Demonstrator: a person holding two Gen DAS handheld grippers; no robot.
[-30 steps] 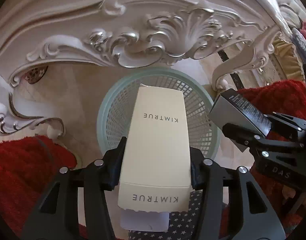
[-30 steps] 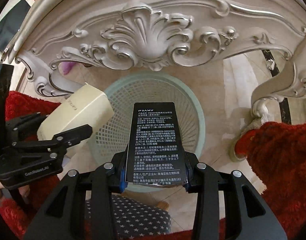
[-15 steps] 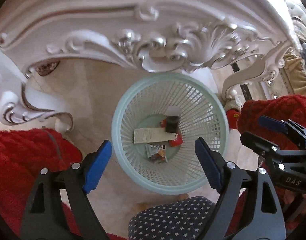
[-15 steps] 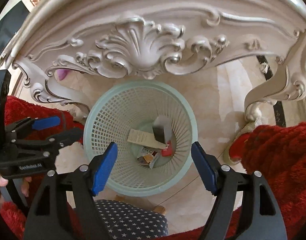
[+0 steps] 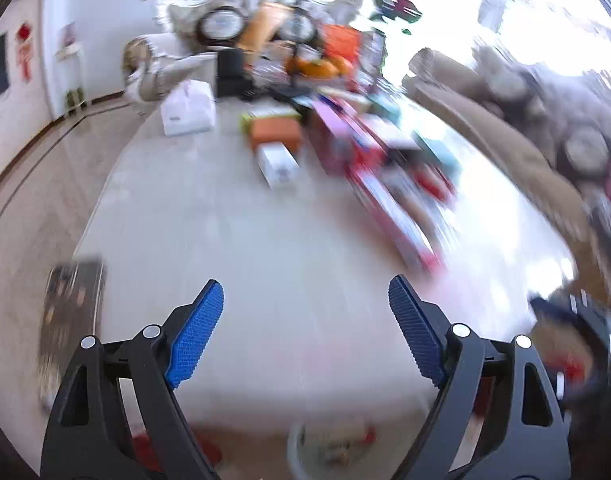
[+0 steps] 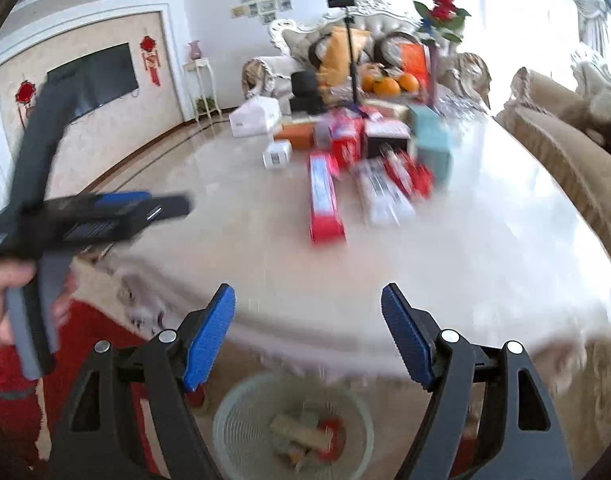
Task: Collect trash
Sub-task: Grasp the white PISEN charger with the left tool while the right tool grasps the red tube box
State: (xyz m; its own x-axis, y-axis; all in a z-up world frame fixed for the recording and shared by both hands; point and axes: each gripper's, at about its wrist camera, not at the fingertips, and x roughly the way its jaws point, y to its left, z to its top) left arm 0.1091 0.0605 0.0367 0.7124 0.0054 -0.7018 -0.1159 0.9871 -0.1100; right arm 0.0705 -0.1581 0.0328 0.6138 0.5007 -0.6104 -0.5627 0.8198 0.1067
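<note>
While both grippers — left gripper (image 5: 301, 304), right gripper (image 6: 307, 306) — gape wide and empty, blur risks misjudging the red box (image 6: 325, 204) at frame centre.

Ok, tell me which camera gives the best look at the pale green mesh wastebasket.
The right wrist view. It shows the pale green mesh wastebasket nearly whole at the bottom, between the open jaws, with boxes and wrappers inside. The left wrist view catches only a blurred sliver of its rim at the bottom edge, below the table edge.
</note>
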